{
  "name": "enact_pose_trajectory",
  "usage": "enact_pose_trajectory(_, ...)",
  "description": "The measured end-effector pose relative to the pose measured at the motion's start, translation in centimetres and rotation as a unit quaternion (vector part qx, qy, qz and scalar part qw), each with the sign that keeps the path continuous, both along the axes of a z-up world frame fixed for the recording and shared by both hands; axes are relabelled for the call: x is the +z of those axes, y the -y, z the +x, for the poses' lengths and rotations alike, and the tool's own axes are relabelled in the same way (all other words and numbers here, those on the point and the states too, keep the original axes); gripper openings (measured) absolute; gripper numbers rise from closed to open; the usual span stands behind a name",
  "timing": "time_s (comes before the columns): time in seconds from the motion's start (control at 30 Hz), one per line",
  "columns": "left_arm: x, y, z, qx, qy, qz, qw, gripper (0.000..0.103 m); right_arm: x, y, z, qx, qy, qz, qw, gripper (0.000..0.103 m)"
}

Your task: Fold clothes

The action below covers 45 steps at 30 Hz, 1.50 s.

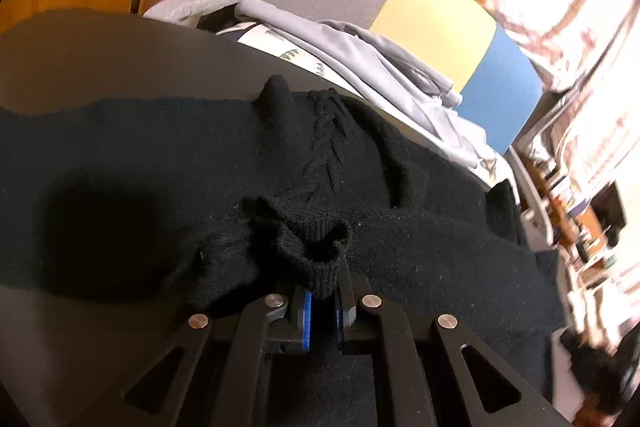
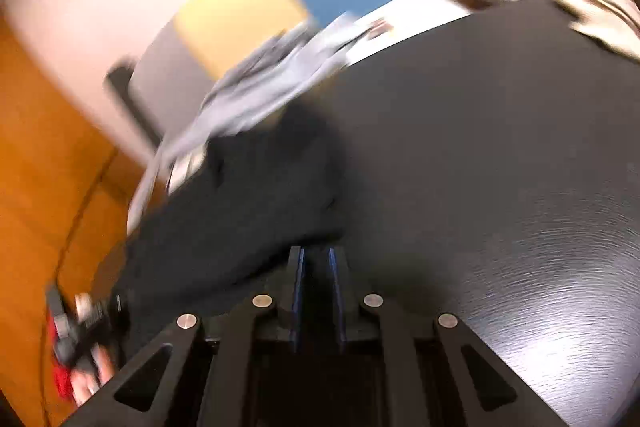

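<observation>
A black knit sweater (image 1: 400, 211) lies spread across the dark round table (image 1: 100, 59). My left gripper (image 1: 322, 283) is shut on a ribbed cuff of the black sweater (image 1: 320, 259), held just above the cloth. In the right wrist view, which is blurred, the sweater (image 2: 248, 211) lies ahead and to the left on the table (image 2: 500, 167). My right gripper (image 2: 317, 255) has its fingers a narrow gap apart with nothing between them, at the sweater's edge.
A pile of grey clothes (image 1: 360, 59) lies on a white surface behind the table, in front of a grey, yellow and blue panel (image 1: 432, 11). Wooden floor (image 2: 48, 147) shows left. The other hand and gripper (image 2: 80, 339) show at lower left.
</observation>
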<state>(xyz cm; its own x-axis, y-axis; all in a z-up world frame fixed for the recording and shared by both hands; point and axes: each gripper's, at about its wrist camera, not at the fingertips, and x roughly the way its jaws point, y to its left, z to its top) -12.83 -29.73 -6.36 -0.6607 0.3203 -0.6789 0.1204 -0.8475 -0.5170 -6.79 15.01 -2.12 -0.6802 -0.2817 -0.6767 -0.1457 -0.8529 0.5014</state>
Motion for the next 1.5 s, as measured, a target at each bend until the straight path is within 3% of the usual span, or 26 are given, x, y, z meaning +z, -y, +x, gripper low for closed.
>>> enact_pose_trajectory(0.2,0.1,2.5,-1.0,0.034,0.021,0.093,0.9948,0.008,-0.7,1.3,-3.3,-0.002,0.011,0.008,1.0,0.011)
enact_pose_trajectory(0.27,0.4,2.3,-1.3,0.036,0.021,0.059,0.9974,0.008,-0.7,1.0,-3.6,-0.012,0.012,0.019,1.0,0.006)
enact_pose_trajectory(0.4,0.9,0.2,-1.0,0.012,-0.012,-0.046,0.9988,0.008,-0.8,0.5,-4.2,-0.033,0.014,0.04,0.999,0.002)
enact_pose_trajectory(0.53,0.8,-0.3,-1.0,0.016,-0.014,-0.055,0.9982,0.01,-0.8,0.0,-4.8,-0.051,0.016,0.061,0.997,0.007)
enact_pose_trajectory(0.63,0.6,0.0,-1.1,0.016,-0.016,-0.038,0.999,0.01,-0.2,0.2,-6.2,-0.032,0.022,0.083,0.996,0.009)
enact_pose_trajectory(0.7,0.4,0.3,-1.0,0.016,-0.018,-0.027,0.9993,0.01,0.1,0.4,-7.1,-0.02,0.025,0.097,0.995,0.021)
enact_pose_trajectory(0.87,0.5,0.5,-0.6,0.011,-0.023,-0.021,0.9994,0.012,1.1,0.7,-9.3,0.01,0.034,0.133,0.99,0.021)
enact_pose_trajectory(1.07,0.5,0.3,-0.2,-0.003,-0.035,-0.006,0.9994,0.028,2.1,1.0,-11.8,0.044,0.044,0.171,0.983,0.021)
enact_pose_trajectory(1.23,1.1,-0.7,-0.6,-0.019,-0.033,-0.032,0.9988,0.042,1.4,-2.7,-7.9,-0.017,0.028,0.065,0.997,0.021)
enact_pose_trajectory(1.3,1.9,-1.0,-0.1,-0.019,-0.027,-0.054,0.998,0.043,1.1,-4.2,-6.3,-0.041,0.022,0.022,0.999,0.024)
enact_pose_trajectory(1.37,2.9,-1.4,0.6,-0.016,-0.021,-0.08,0.9965,0.05,0.8,-5.7,-4.7,-0.066,0.016,-0.021,0.997,0.024)
enact_pose_trajectory(1.5,6.8,-1.4,2.9,0.047,-0.076,-0.09,0.992,0.072,-0.3,-6.8,-2.3,-0.078,0.007,-0.089,0.993,0.025)
